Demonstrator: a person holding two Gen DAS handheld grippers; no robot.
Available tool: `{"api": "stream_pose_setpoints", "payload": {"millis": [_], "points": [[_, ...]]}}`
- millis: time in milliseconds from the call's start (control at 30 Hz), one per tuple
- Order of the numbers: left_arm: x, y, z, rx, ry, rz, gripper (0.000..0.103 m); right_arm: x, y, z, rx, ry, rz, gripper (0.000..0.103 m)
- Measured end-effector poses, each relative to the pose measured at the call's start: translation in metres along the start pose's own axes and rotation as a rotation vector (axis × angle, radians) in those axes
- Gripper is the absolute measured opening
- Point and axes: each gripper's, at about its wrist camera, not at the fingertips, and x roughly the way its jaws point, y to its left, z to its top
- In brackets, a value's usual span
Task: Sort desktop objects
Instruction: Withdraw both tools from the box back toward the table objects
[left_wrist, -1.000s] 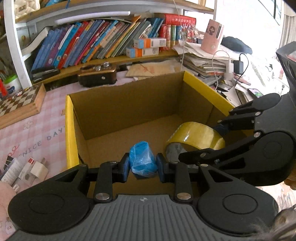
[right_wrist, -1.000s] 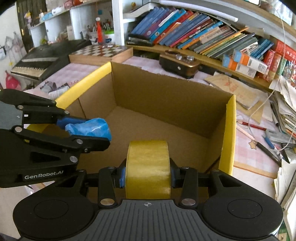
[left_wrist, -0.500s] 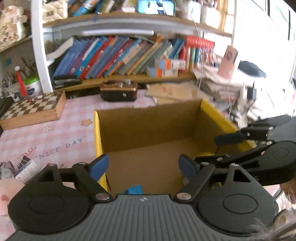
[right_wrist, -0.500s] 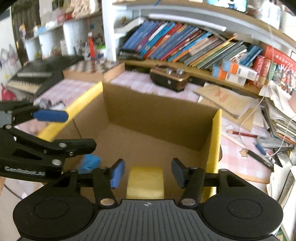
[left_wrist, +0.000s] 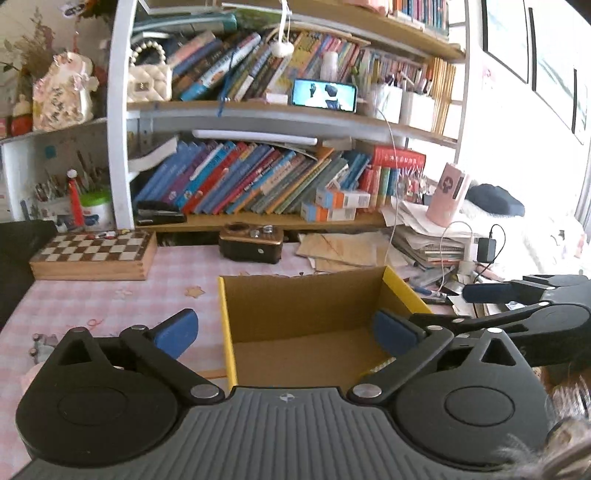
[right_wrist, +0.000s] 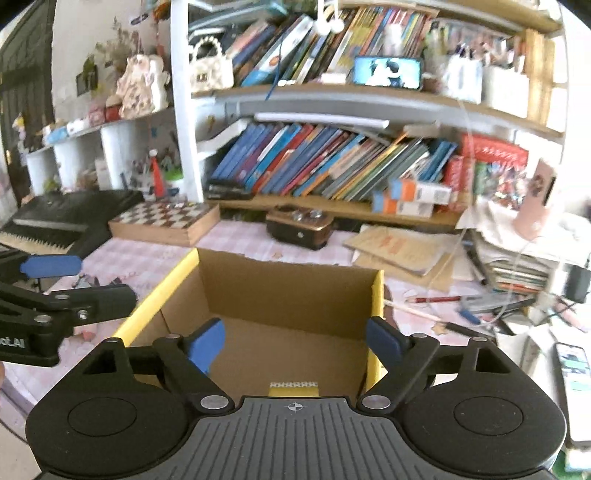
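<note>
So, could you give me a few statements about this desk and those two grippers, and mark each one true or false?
1. The left gripper has nothing between its blue pads. True; its jaws are opening.
2. The cardboard box has a red rim. False; its rim is yellow.
3. A chessboard sits on the pink checked tablecloth. True.
4. The right gripper is clamped on a book. False; it holds nothing, and its jaws are opening.
5. A lit phone stands on the upper shelf. True.

Left wrist: above the cardboard box (left_wrist: 306, 302), facing the bookshelf (left_wrist: 258, 177).
Right wrist: beside it, same heading.
Shared: box, bookshelf, desk (right_wrist: 236, 240).
</note>
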Motion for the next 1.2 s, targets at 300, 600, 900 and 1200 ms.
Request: {"api": "stream_pose_setpoints", "payload": {"millis": [300, 600, 900, 1200], "points": [[-0.039, 0.03, -0.021, -0.01, 0.01, -0.005, 0.103, -0.033, 0.024, -0.021, 0.058, -0.012, -0.084, 0.088], [-0.07, 0.069, -0.059, -0.045, 0.071, 0.002, 0.103, -0.058, 0.061, -0.056, 0.177, 0.006, -0.195, 0.091], [-0.106, 0.105, -0.096, -0.079, 0.112, 0.016, 0.103, -0.08, 0.12, -0.094, 0.192, 0.039, -0.267, 0.091], [-0.136, 0.126, -0.122, -0.068, 0.142, 0.0, 0.103, -0.089, 0.184, -0.119, 0.16, 0.085, -0.229, 0.091]]}}
